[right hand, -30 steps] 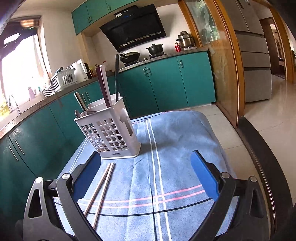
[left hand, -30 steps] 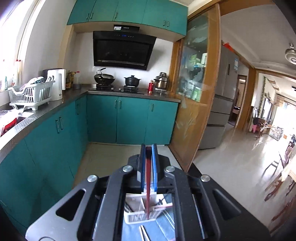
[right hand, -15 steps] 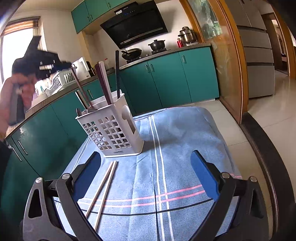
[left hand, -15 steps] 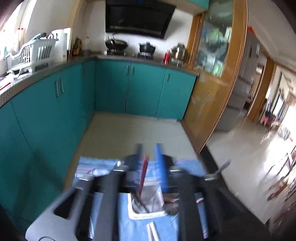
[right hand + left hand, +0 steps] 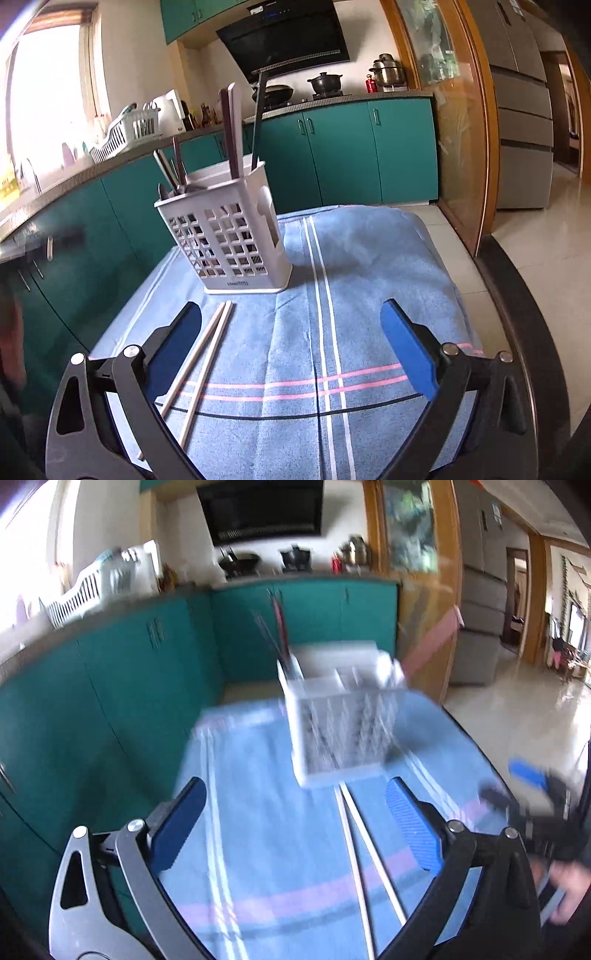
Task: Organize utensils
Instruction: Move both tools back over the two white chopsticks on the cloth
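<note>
A white slotted utensil holder (image 5: 343, 731) (image 5: 225, 236) stands on a blue striped towel (image 5: 266, 830) (image 5: 369, 266). Several chopsticks and other utensils stick up out of it, among them a dark red chopstick (image 5: 279, 627). A pale chopstick pair (image 5: 354, 842) (image 5: 207, 354) lies on the towel in front of the holder. My left gripper (image 5: 295, 790) hangs low over the towel, its jaws opening wide and gripping nothing; the pale pair lies below, near its right finger. My right gripper (image 5: 290, 310) is open and empty, with the pair by its left finger.
Teal cabinets (image 5: 332, 155) and a counter with a white dish rack (image 5: 129, 129) run behind and to the left. The table's dark rim (image 5: 517, 288) curves along the right, before a wood-framed glass door (image 5: 454, 129). A person's hand (image 5: 569, 904) shows at right.
The left gripper has dropped from high above the holder to just over the towel, and its jaws have opened. The dark red chopstick it held now stands in the holder. The right gripper stayed put.
</note>
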